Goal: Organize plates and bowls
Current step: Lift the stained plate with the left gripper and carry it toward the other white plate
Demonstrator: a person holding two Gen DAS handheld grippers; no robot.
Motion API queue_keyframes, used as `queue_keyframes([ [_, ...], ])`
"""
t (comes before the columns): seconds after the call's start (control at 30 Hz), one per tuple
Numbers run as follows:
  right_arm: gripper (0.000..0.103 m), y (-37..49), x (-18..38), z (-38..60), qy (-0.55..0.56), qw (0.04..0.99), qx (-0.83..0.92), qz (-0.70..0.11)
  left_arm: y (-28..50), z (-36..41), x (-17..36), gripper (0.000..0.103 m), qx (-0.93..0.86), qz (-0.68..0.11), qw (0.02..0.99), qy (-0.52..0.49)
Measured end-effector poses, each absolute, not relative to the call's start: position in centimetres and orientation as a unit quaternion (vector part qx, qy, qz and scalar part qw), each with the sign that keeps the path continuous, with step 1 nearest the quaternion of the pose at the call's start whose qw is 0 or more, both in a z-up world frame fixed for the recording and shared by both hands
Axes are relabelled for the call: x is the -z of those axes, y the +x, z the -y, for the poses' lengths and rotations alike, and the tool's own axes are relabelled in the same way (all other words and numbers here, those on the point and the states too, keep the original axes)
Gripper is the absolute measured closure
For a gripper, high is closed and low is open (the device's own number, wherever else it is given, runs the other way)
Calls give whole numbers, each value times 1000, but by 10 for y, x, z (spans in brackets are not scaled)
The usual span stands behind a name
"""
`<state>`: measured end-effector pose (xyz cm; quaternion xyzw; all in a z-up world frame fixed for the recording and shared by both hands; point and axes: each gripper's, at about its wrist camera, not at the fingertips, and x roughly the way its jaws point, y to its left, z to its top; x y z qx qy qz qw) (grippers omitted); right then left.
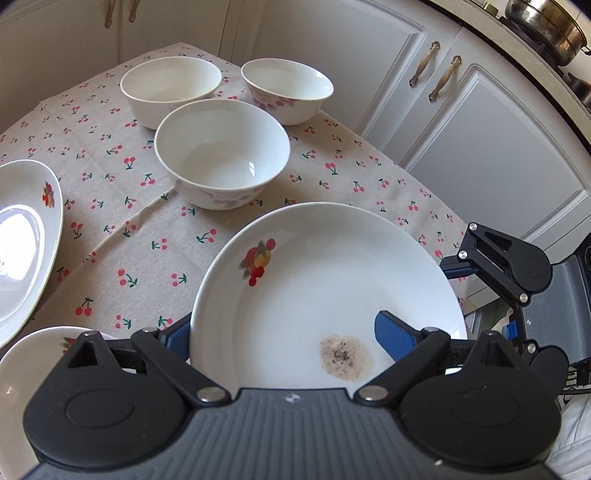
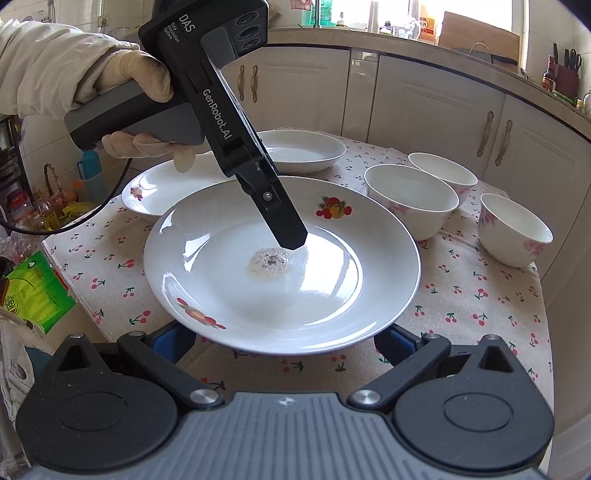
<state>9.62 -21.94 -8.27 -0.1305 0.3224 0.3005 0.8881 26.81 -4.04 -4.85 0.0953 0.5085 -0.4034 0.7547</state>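
A white plate with fruit prints and a brown stain is held by my left gripper: one blue finger lies on top inside the plate, the other under its rim. In the right wrist view the same plate hangs above the table with the left gripper clamped on it. My right gripper is open, its blue fingers just below the plate's near rim, apart from it. Three white bowls stand on the cherry tablecloth. Two more plates lie behind.
The small table stands against white cabinets. A pot sits on the counter. Bags and bottles stand on the floor to the left. Plates lie at the table's left edge.
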Motion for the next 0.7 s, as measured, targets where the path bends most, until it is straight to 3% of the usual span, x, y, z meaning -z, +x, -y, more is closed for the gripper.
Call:
queue_keyframes([
  [0.7, 0, 135, 68, 151, -155, 864, -367, -309, 264, -56, 29, 7, 334, -488, 806, 38],
])
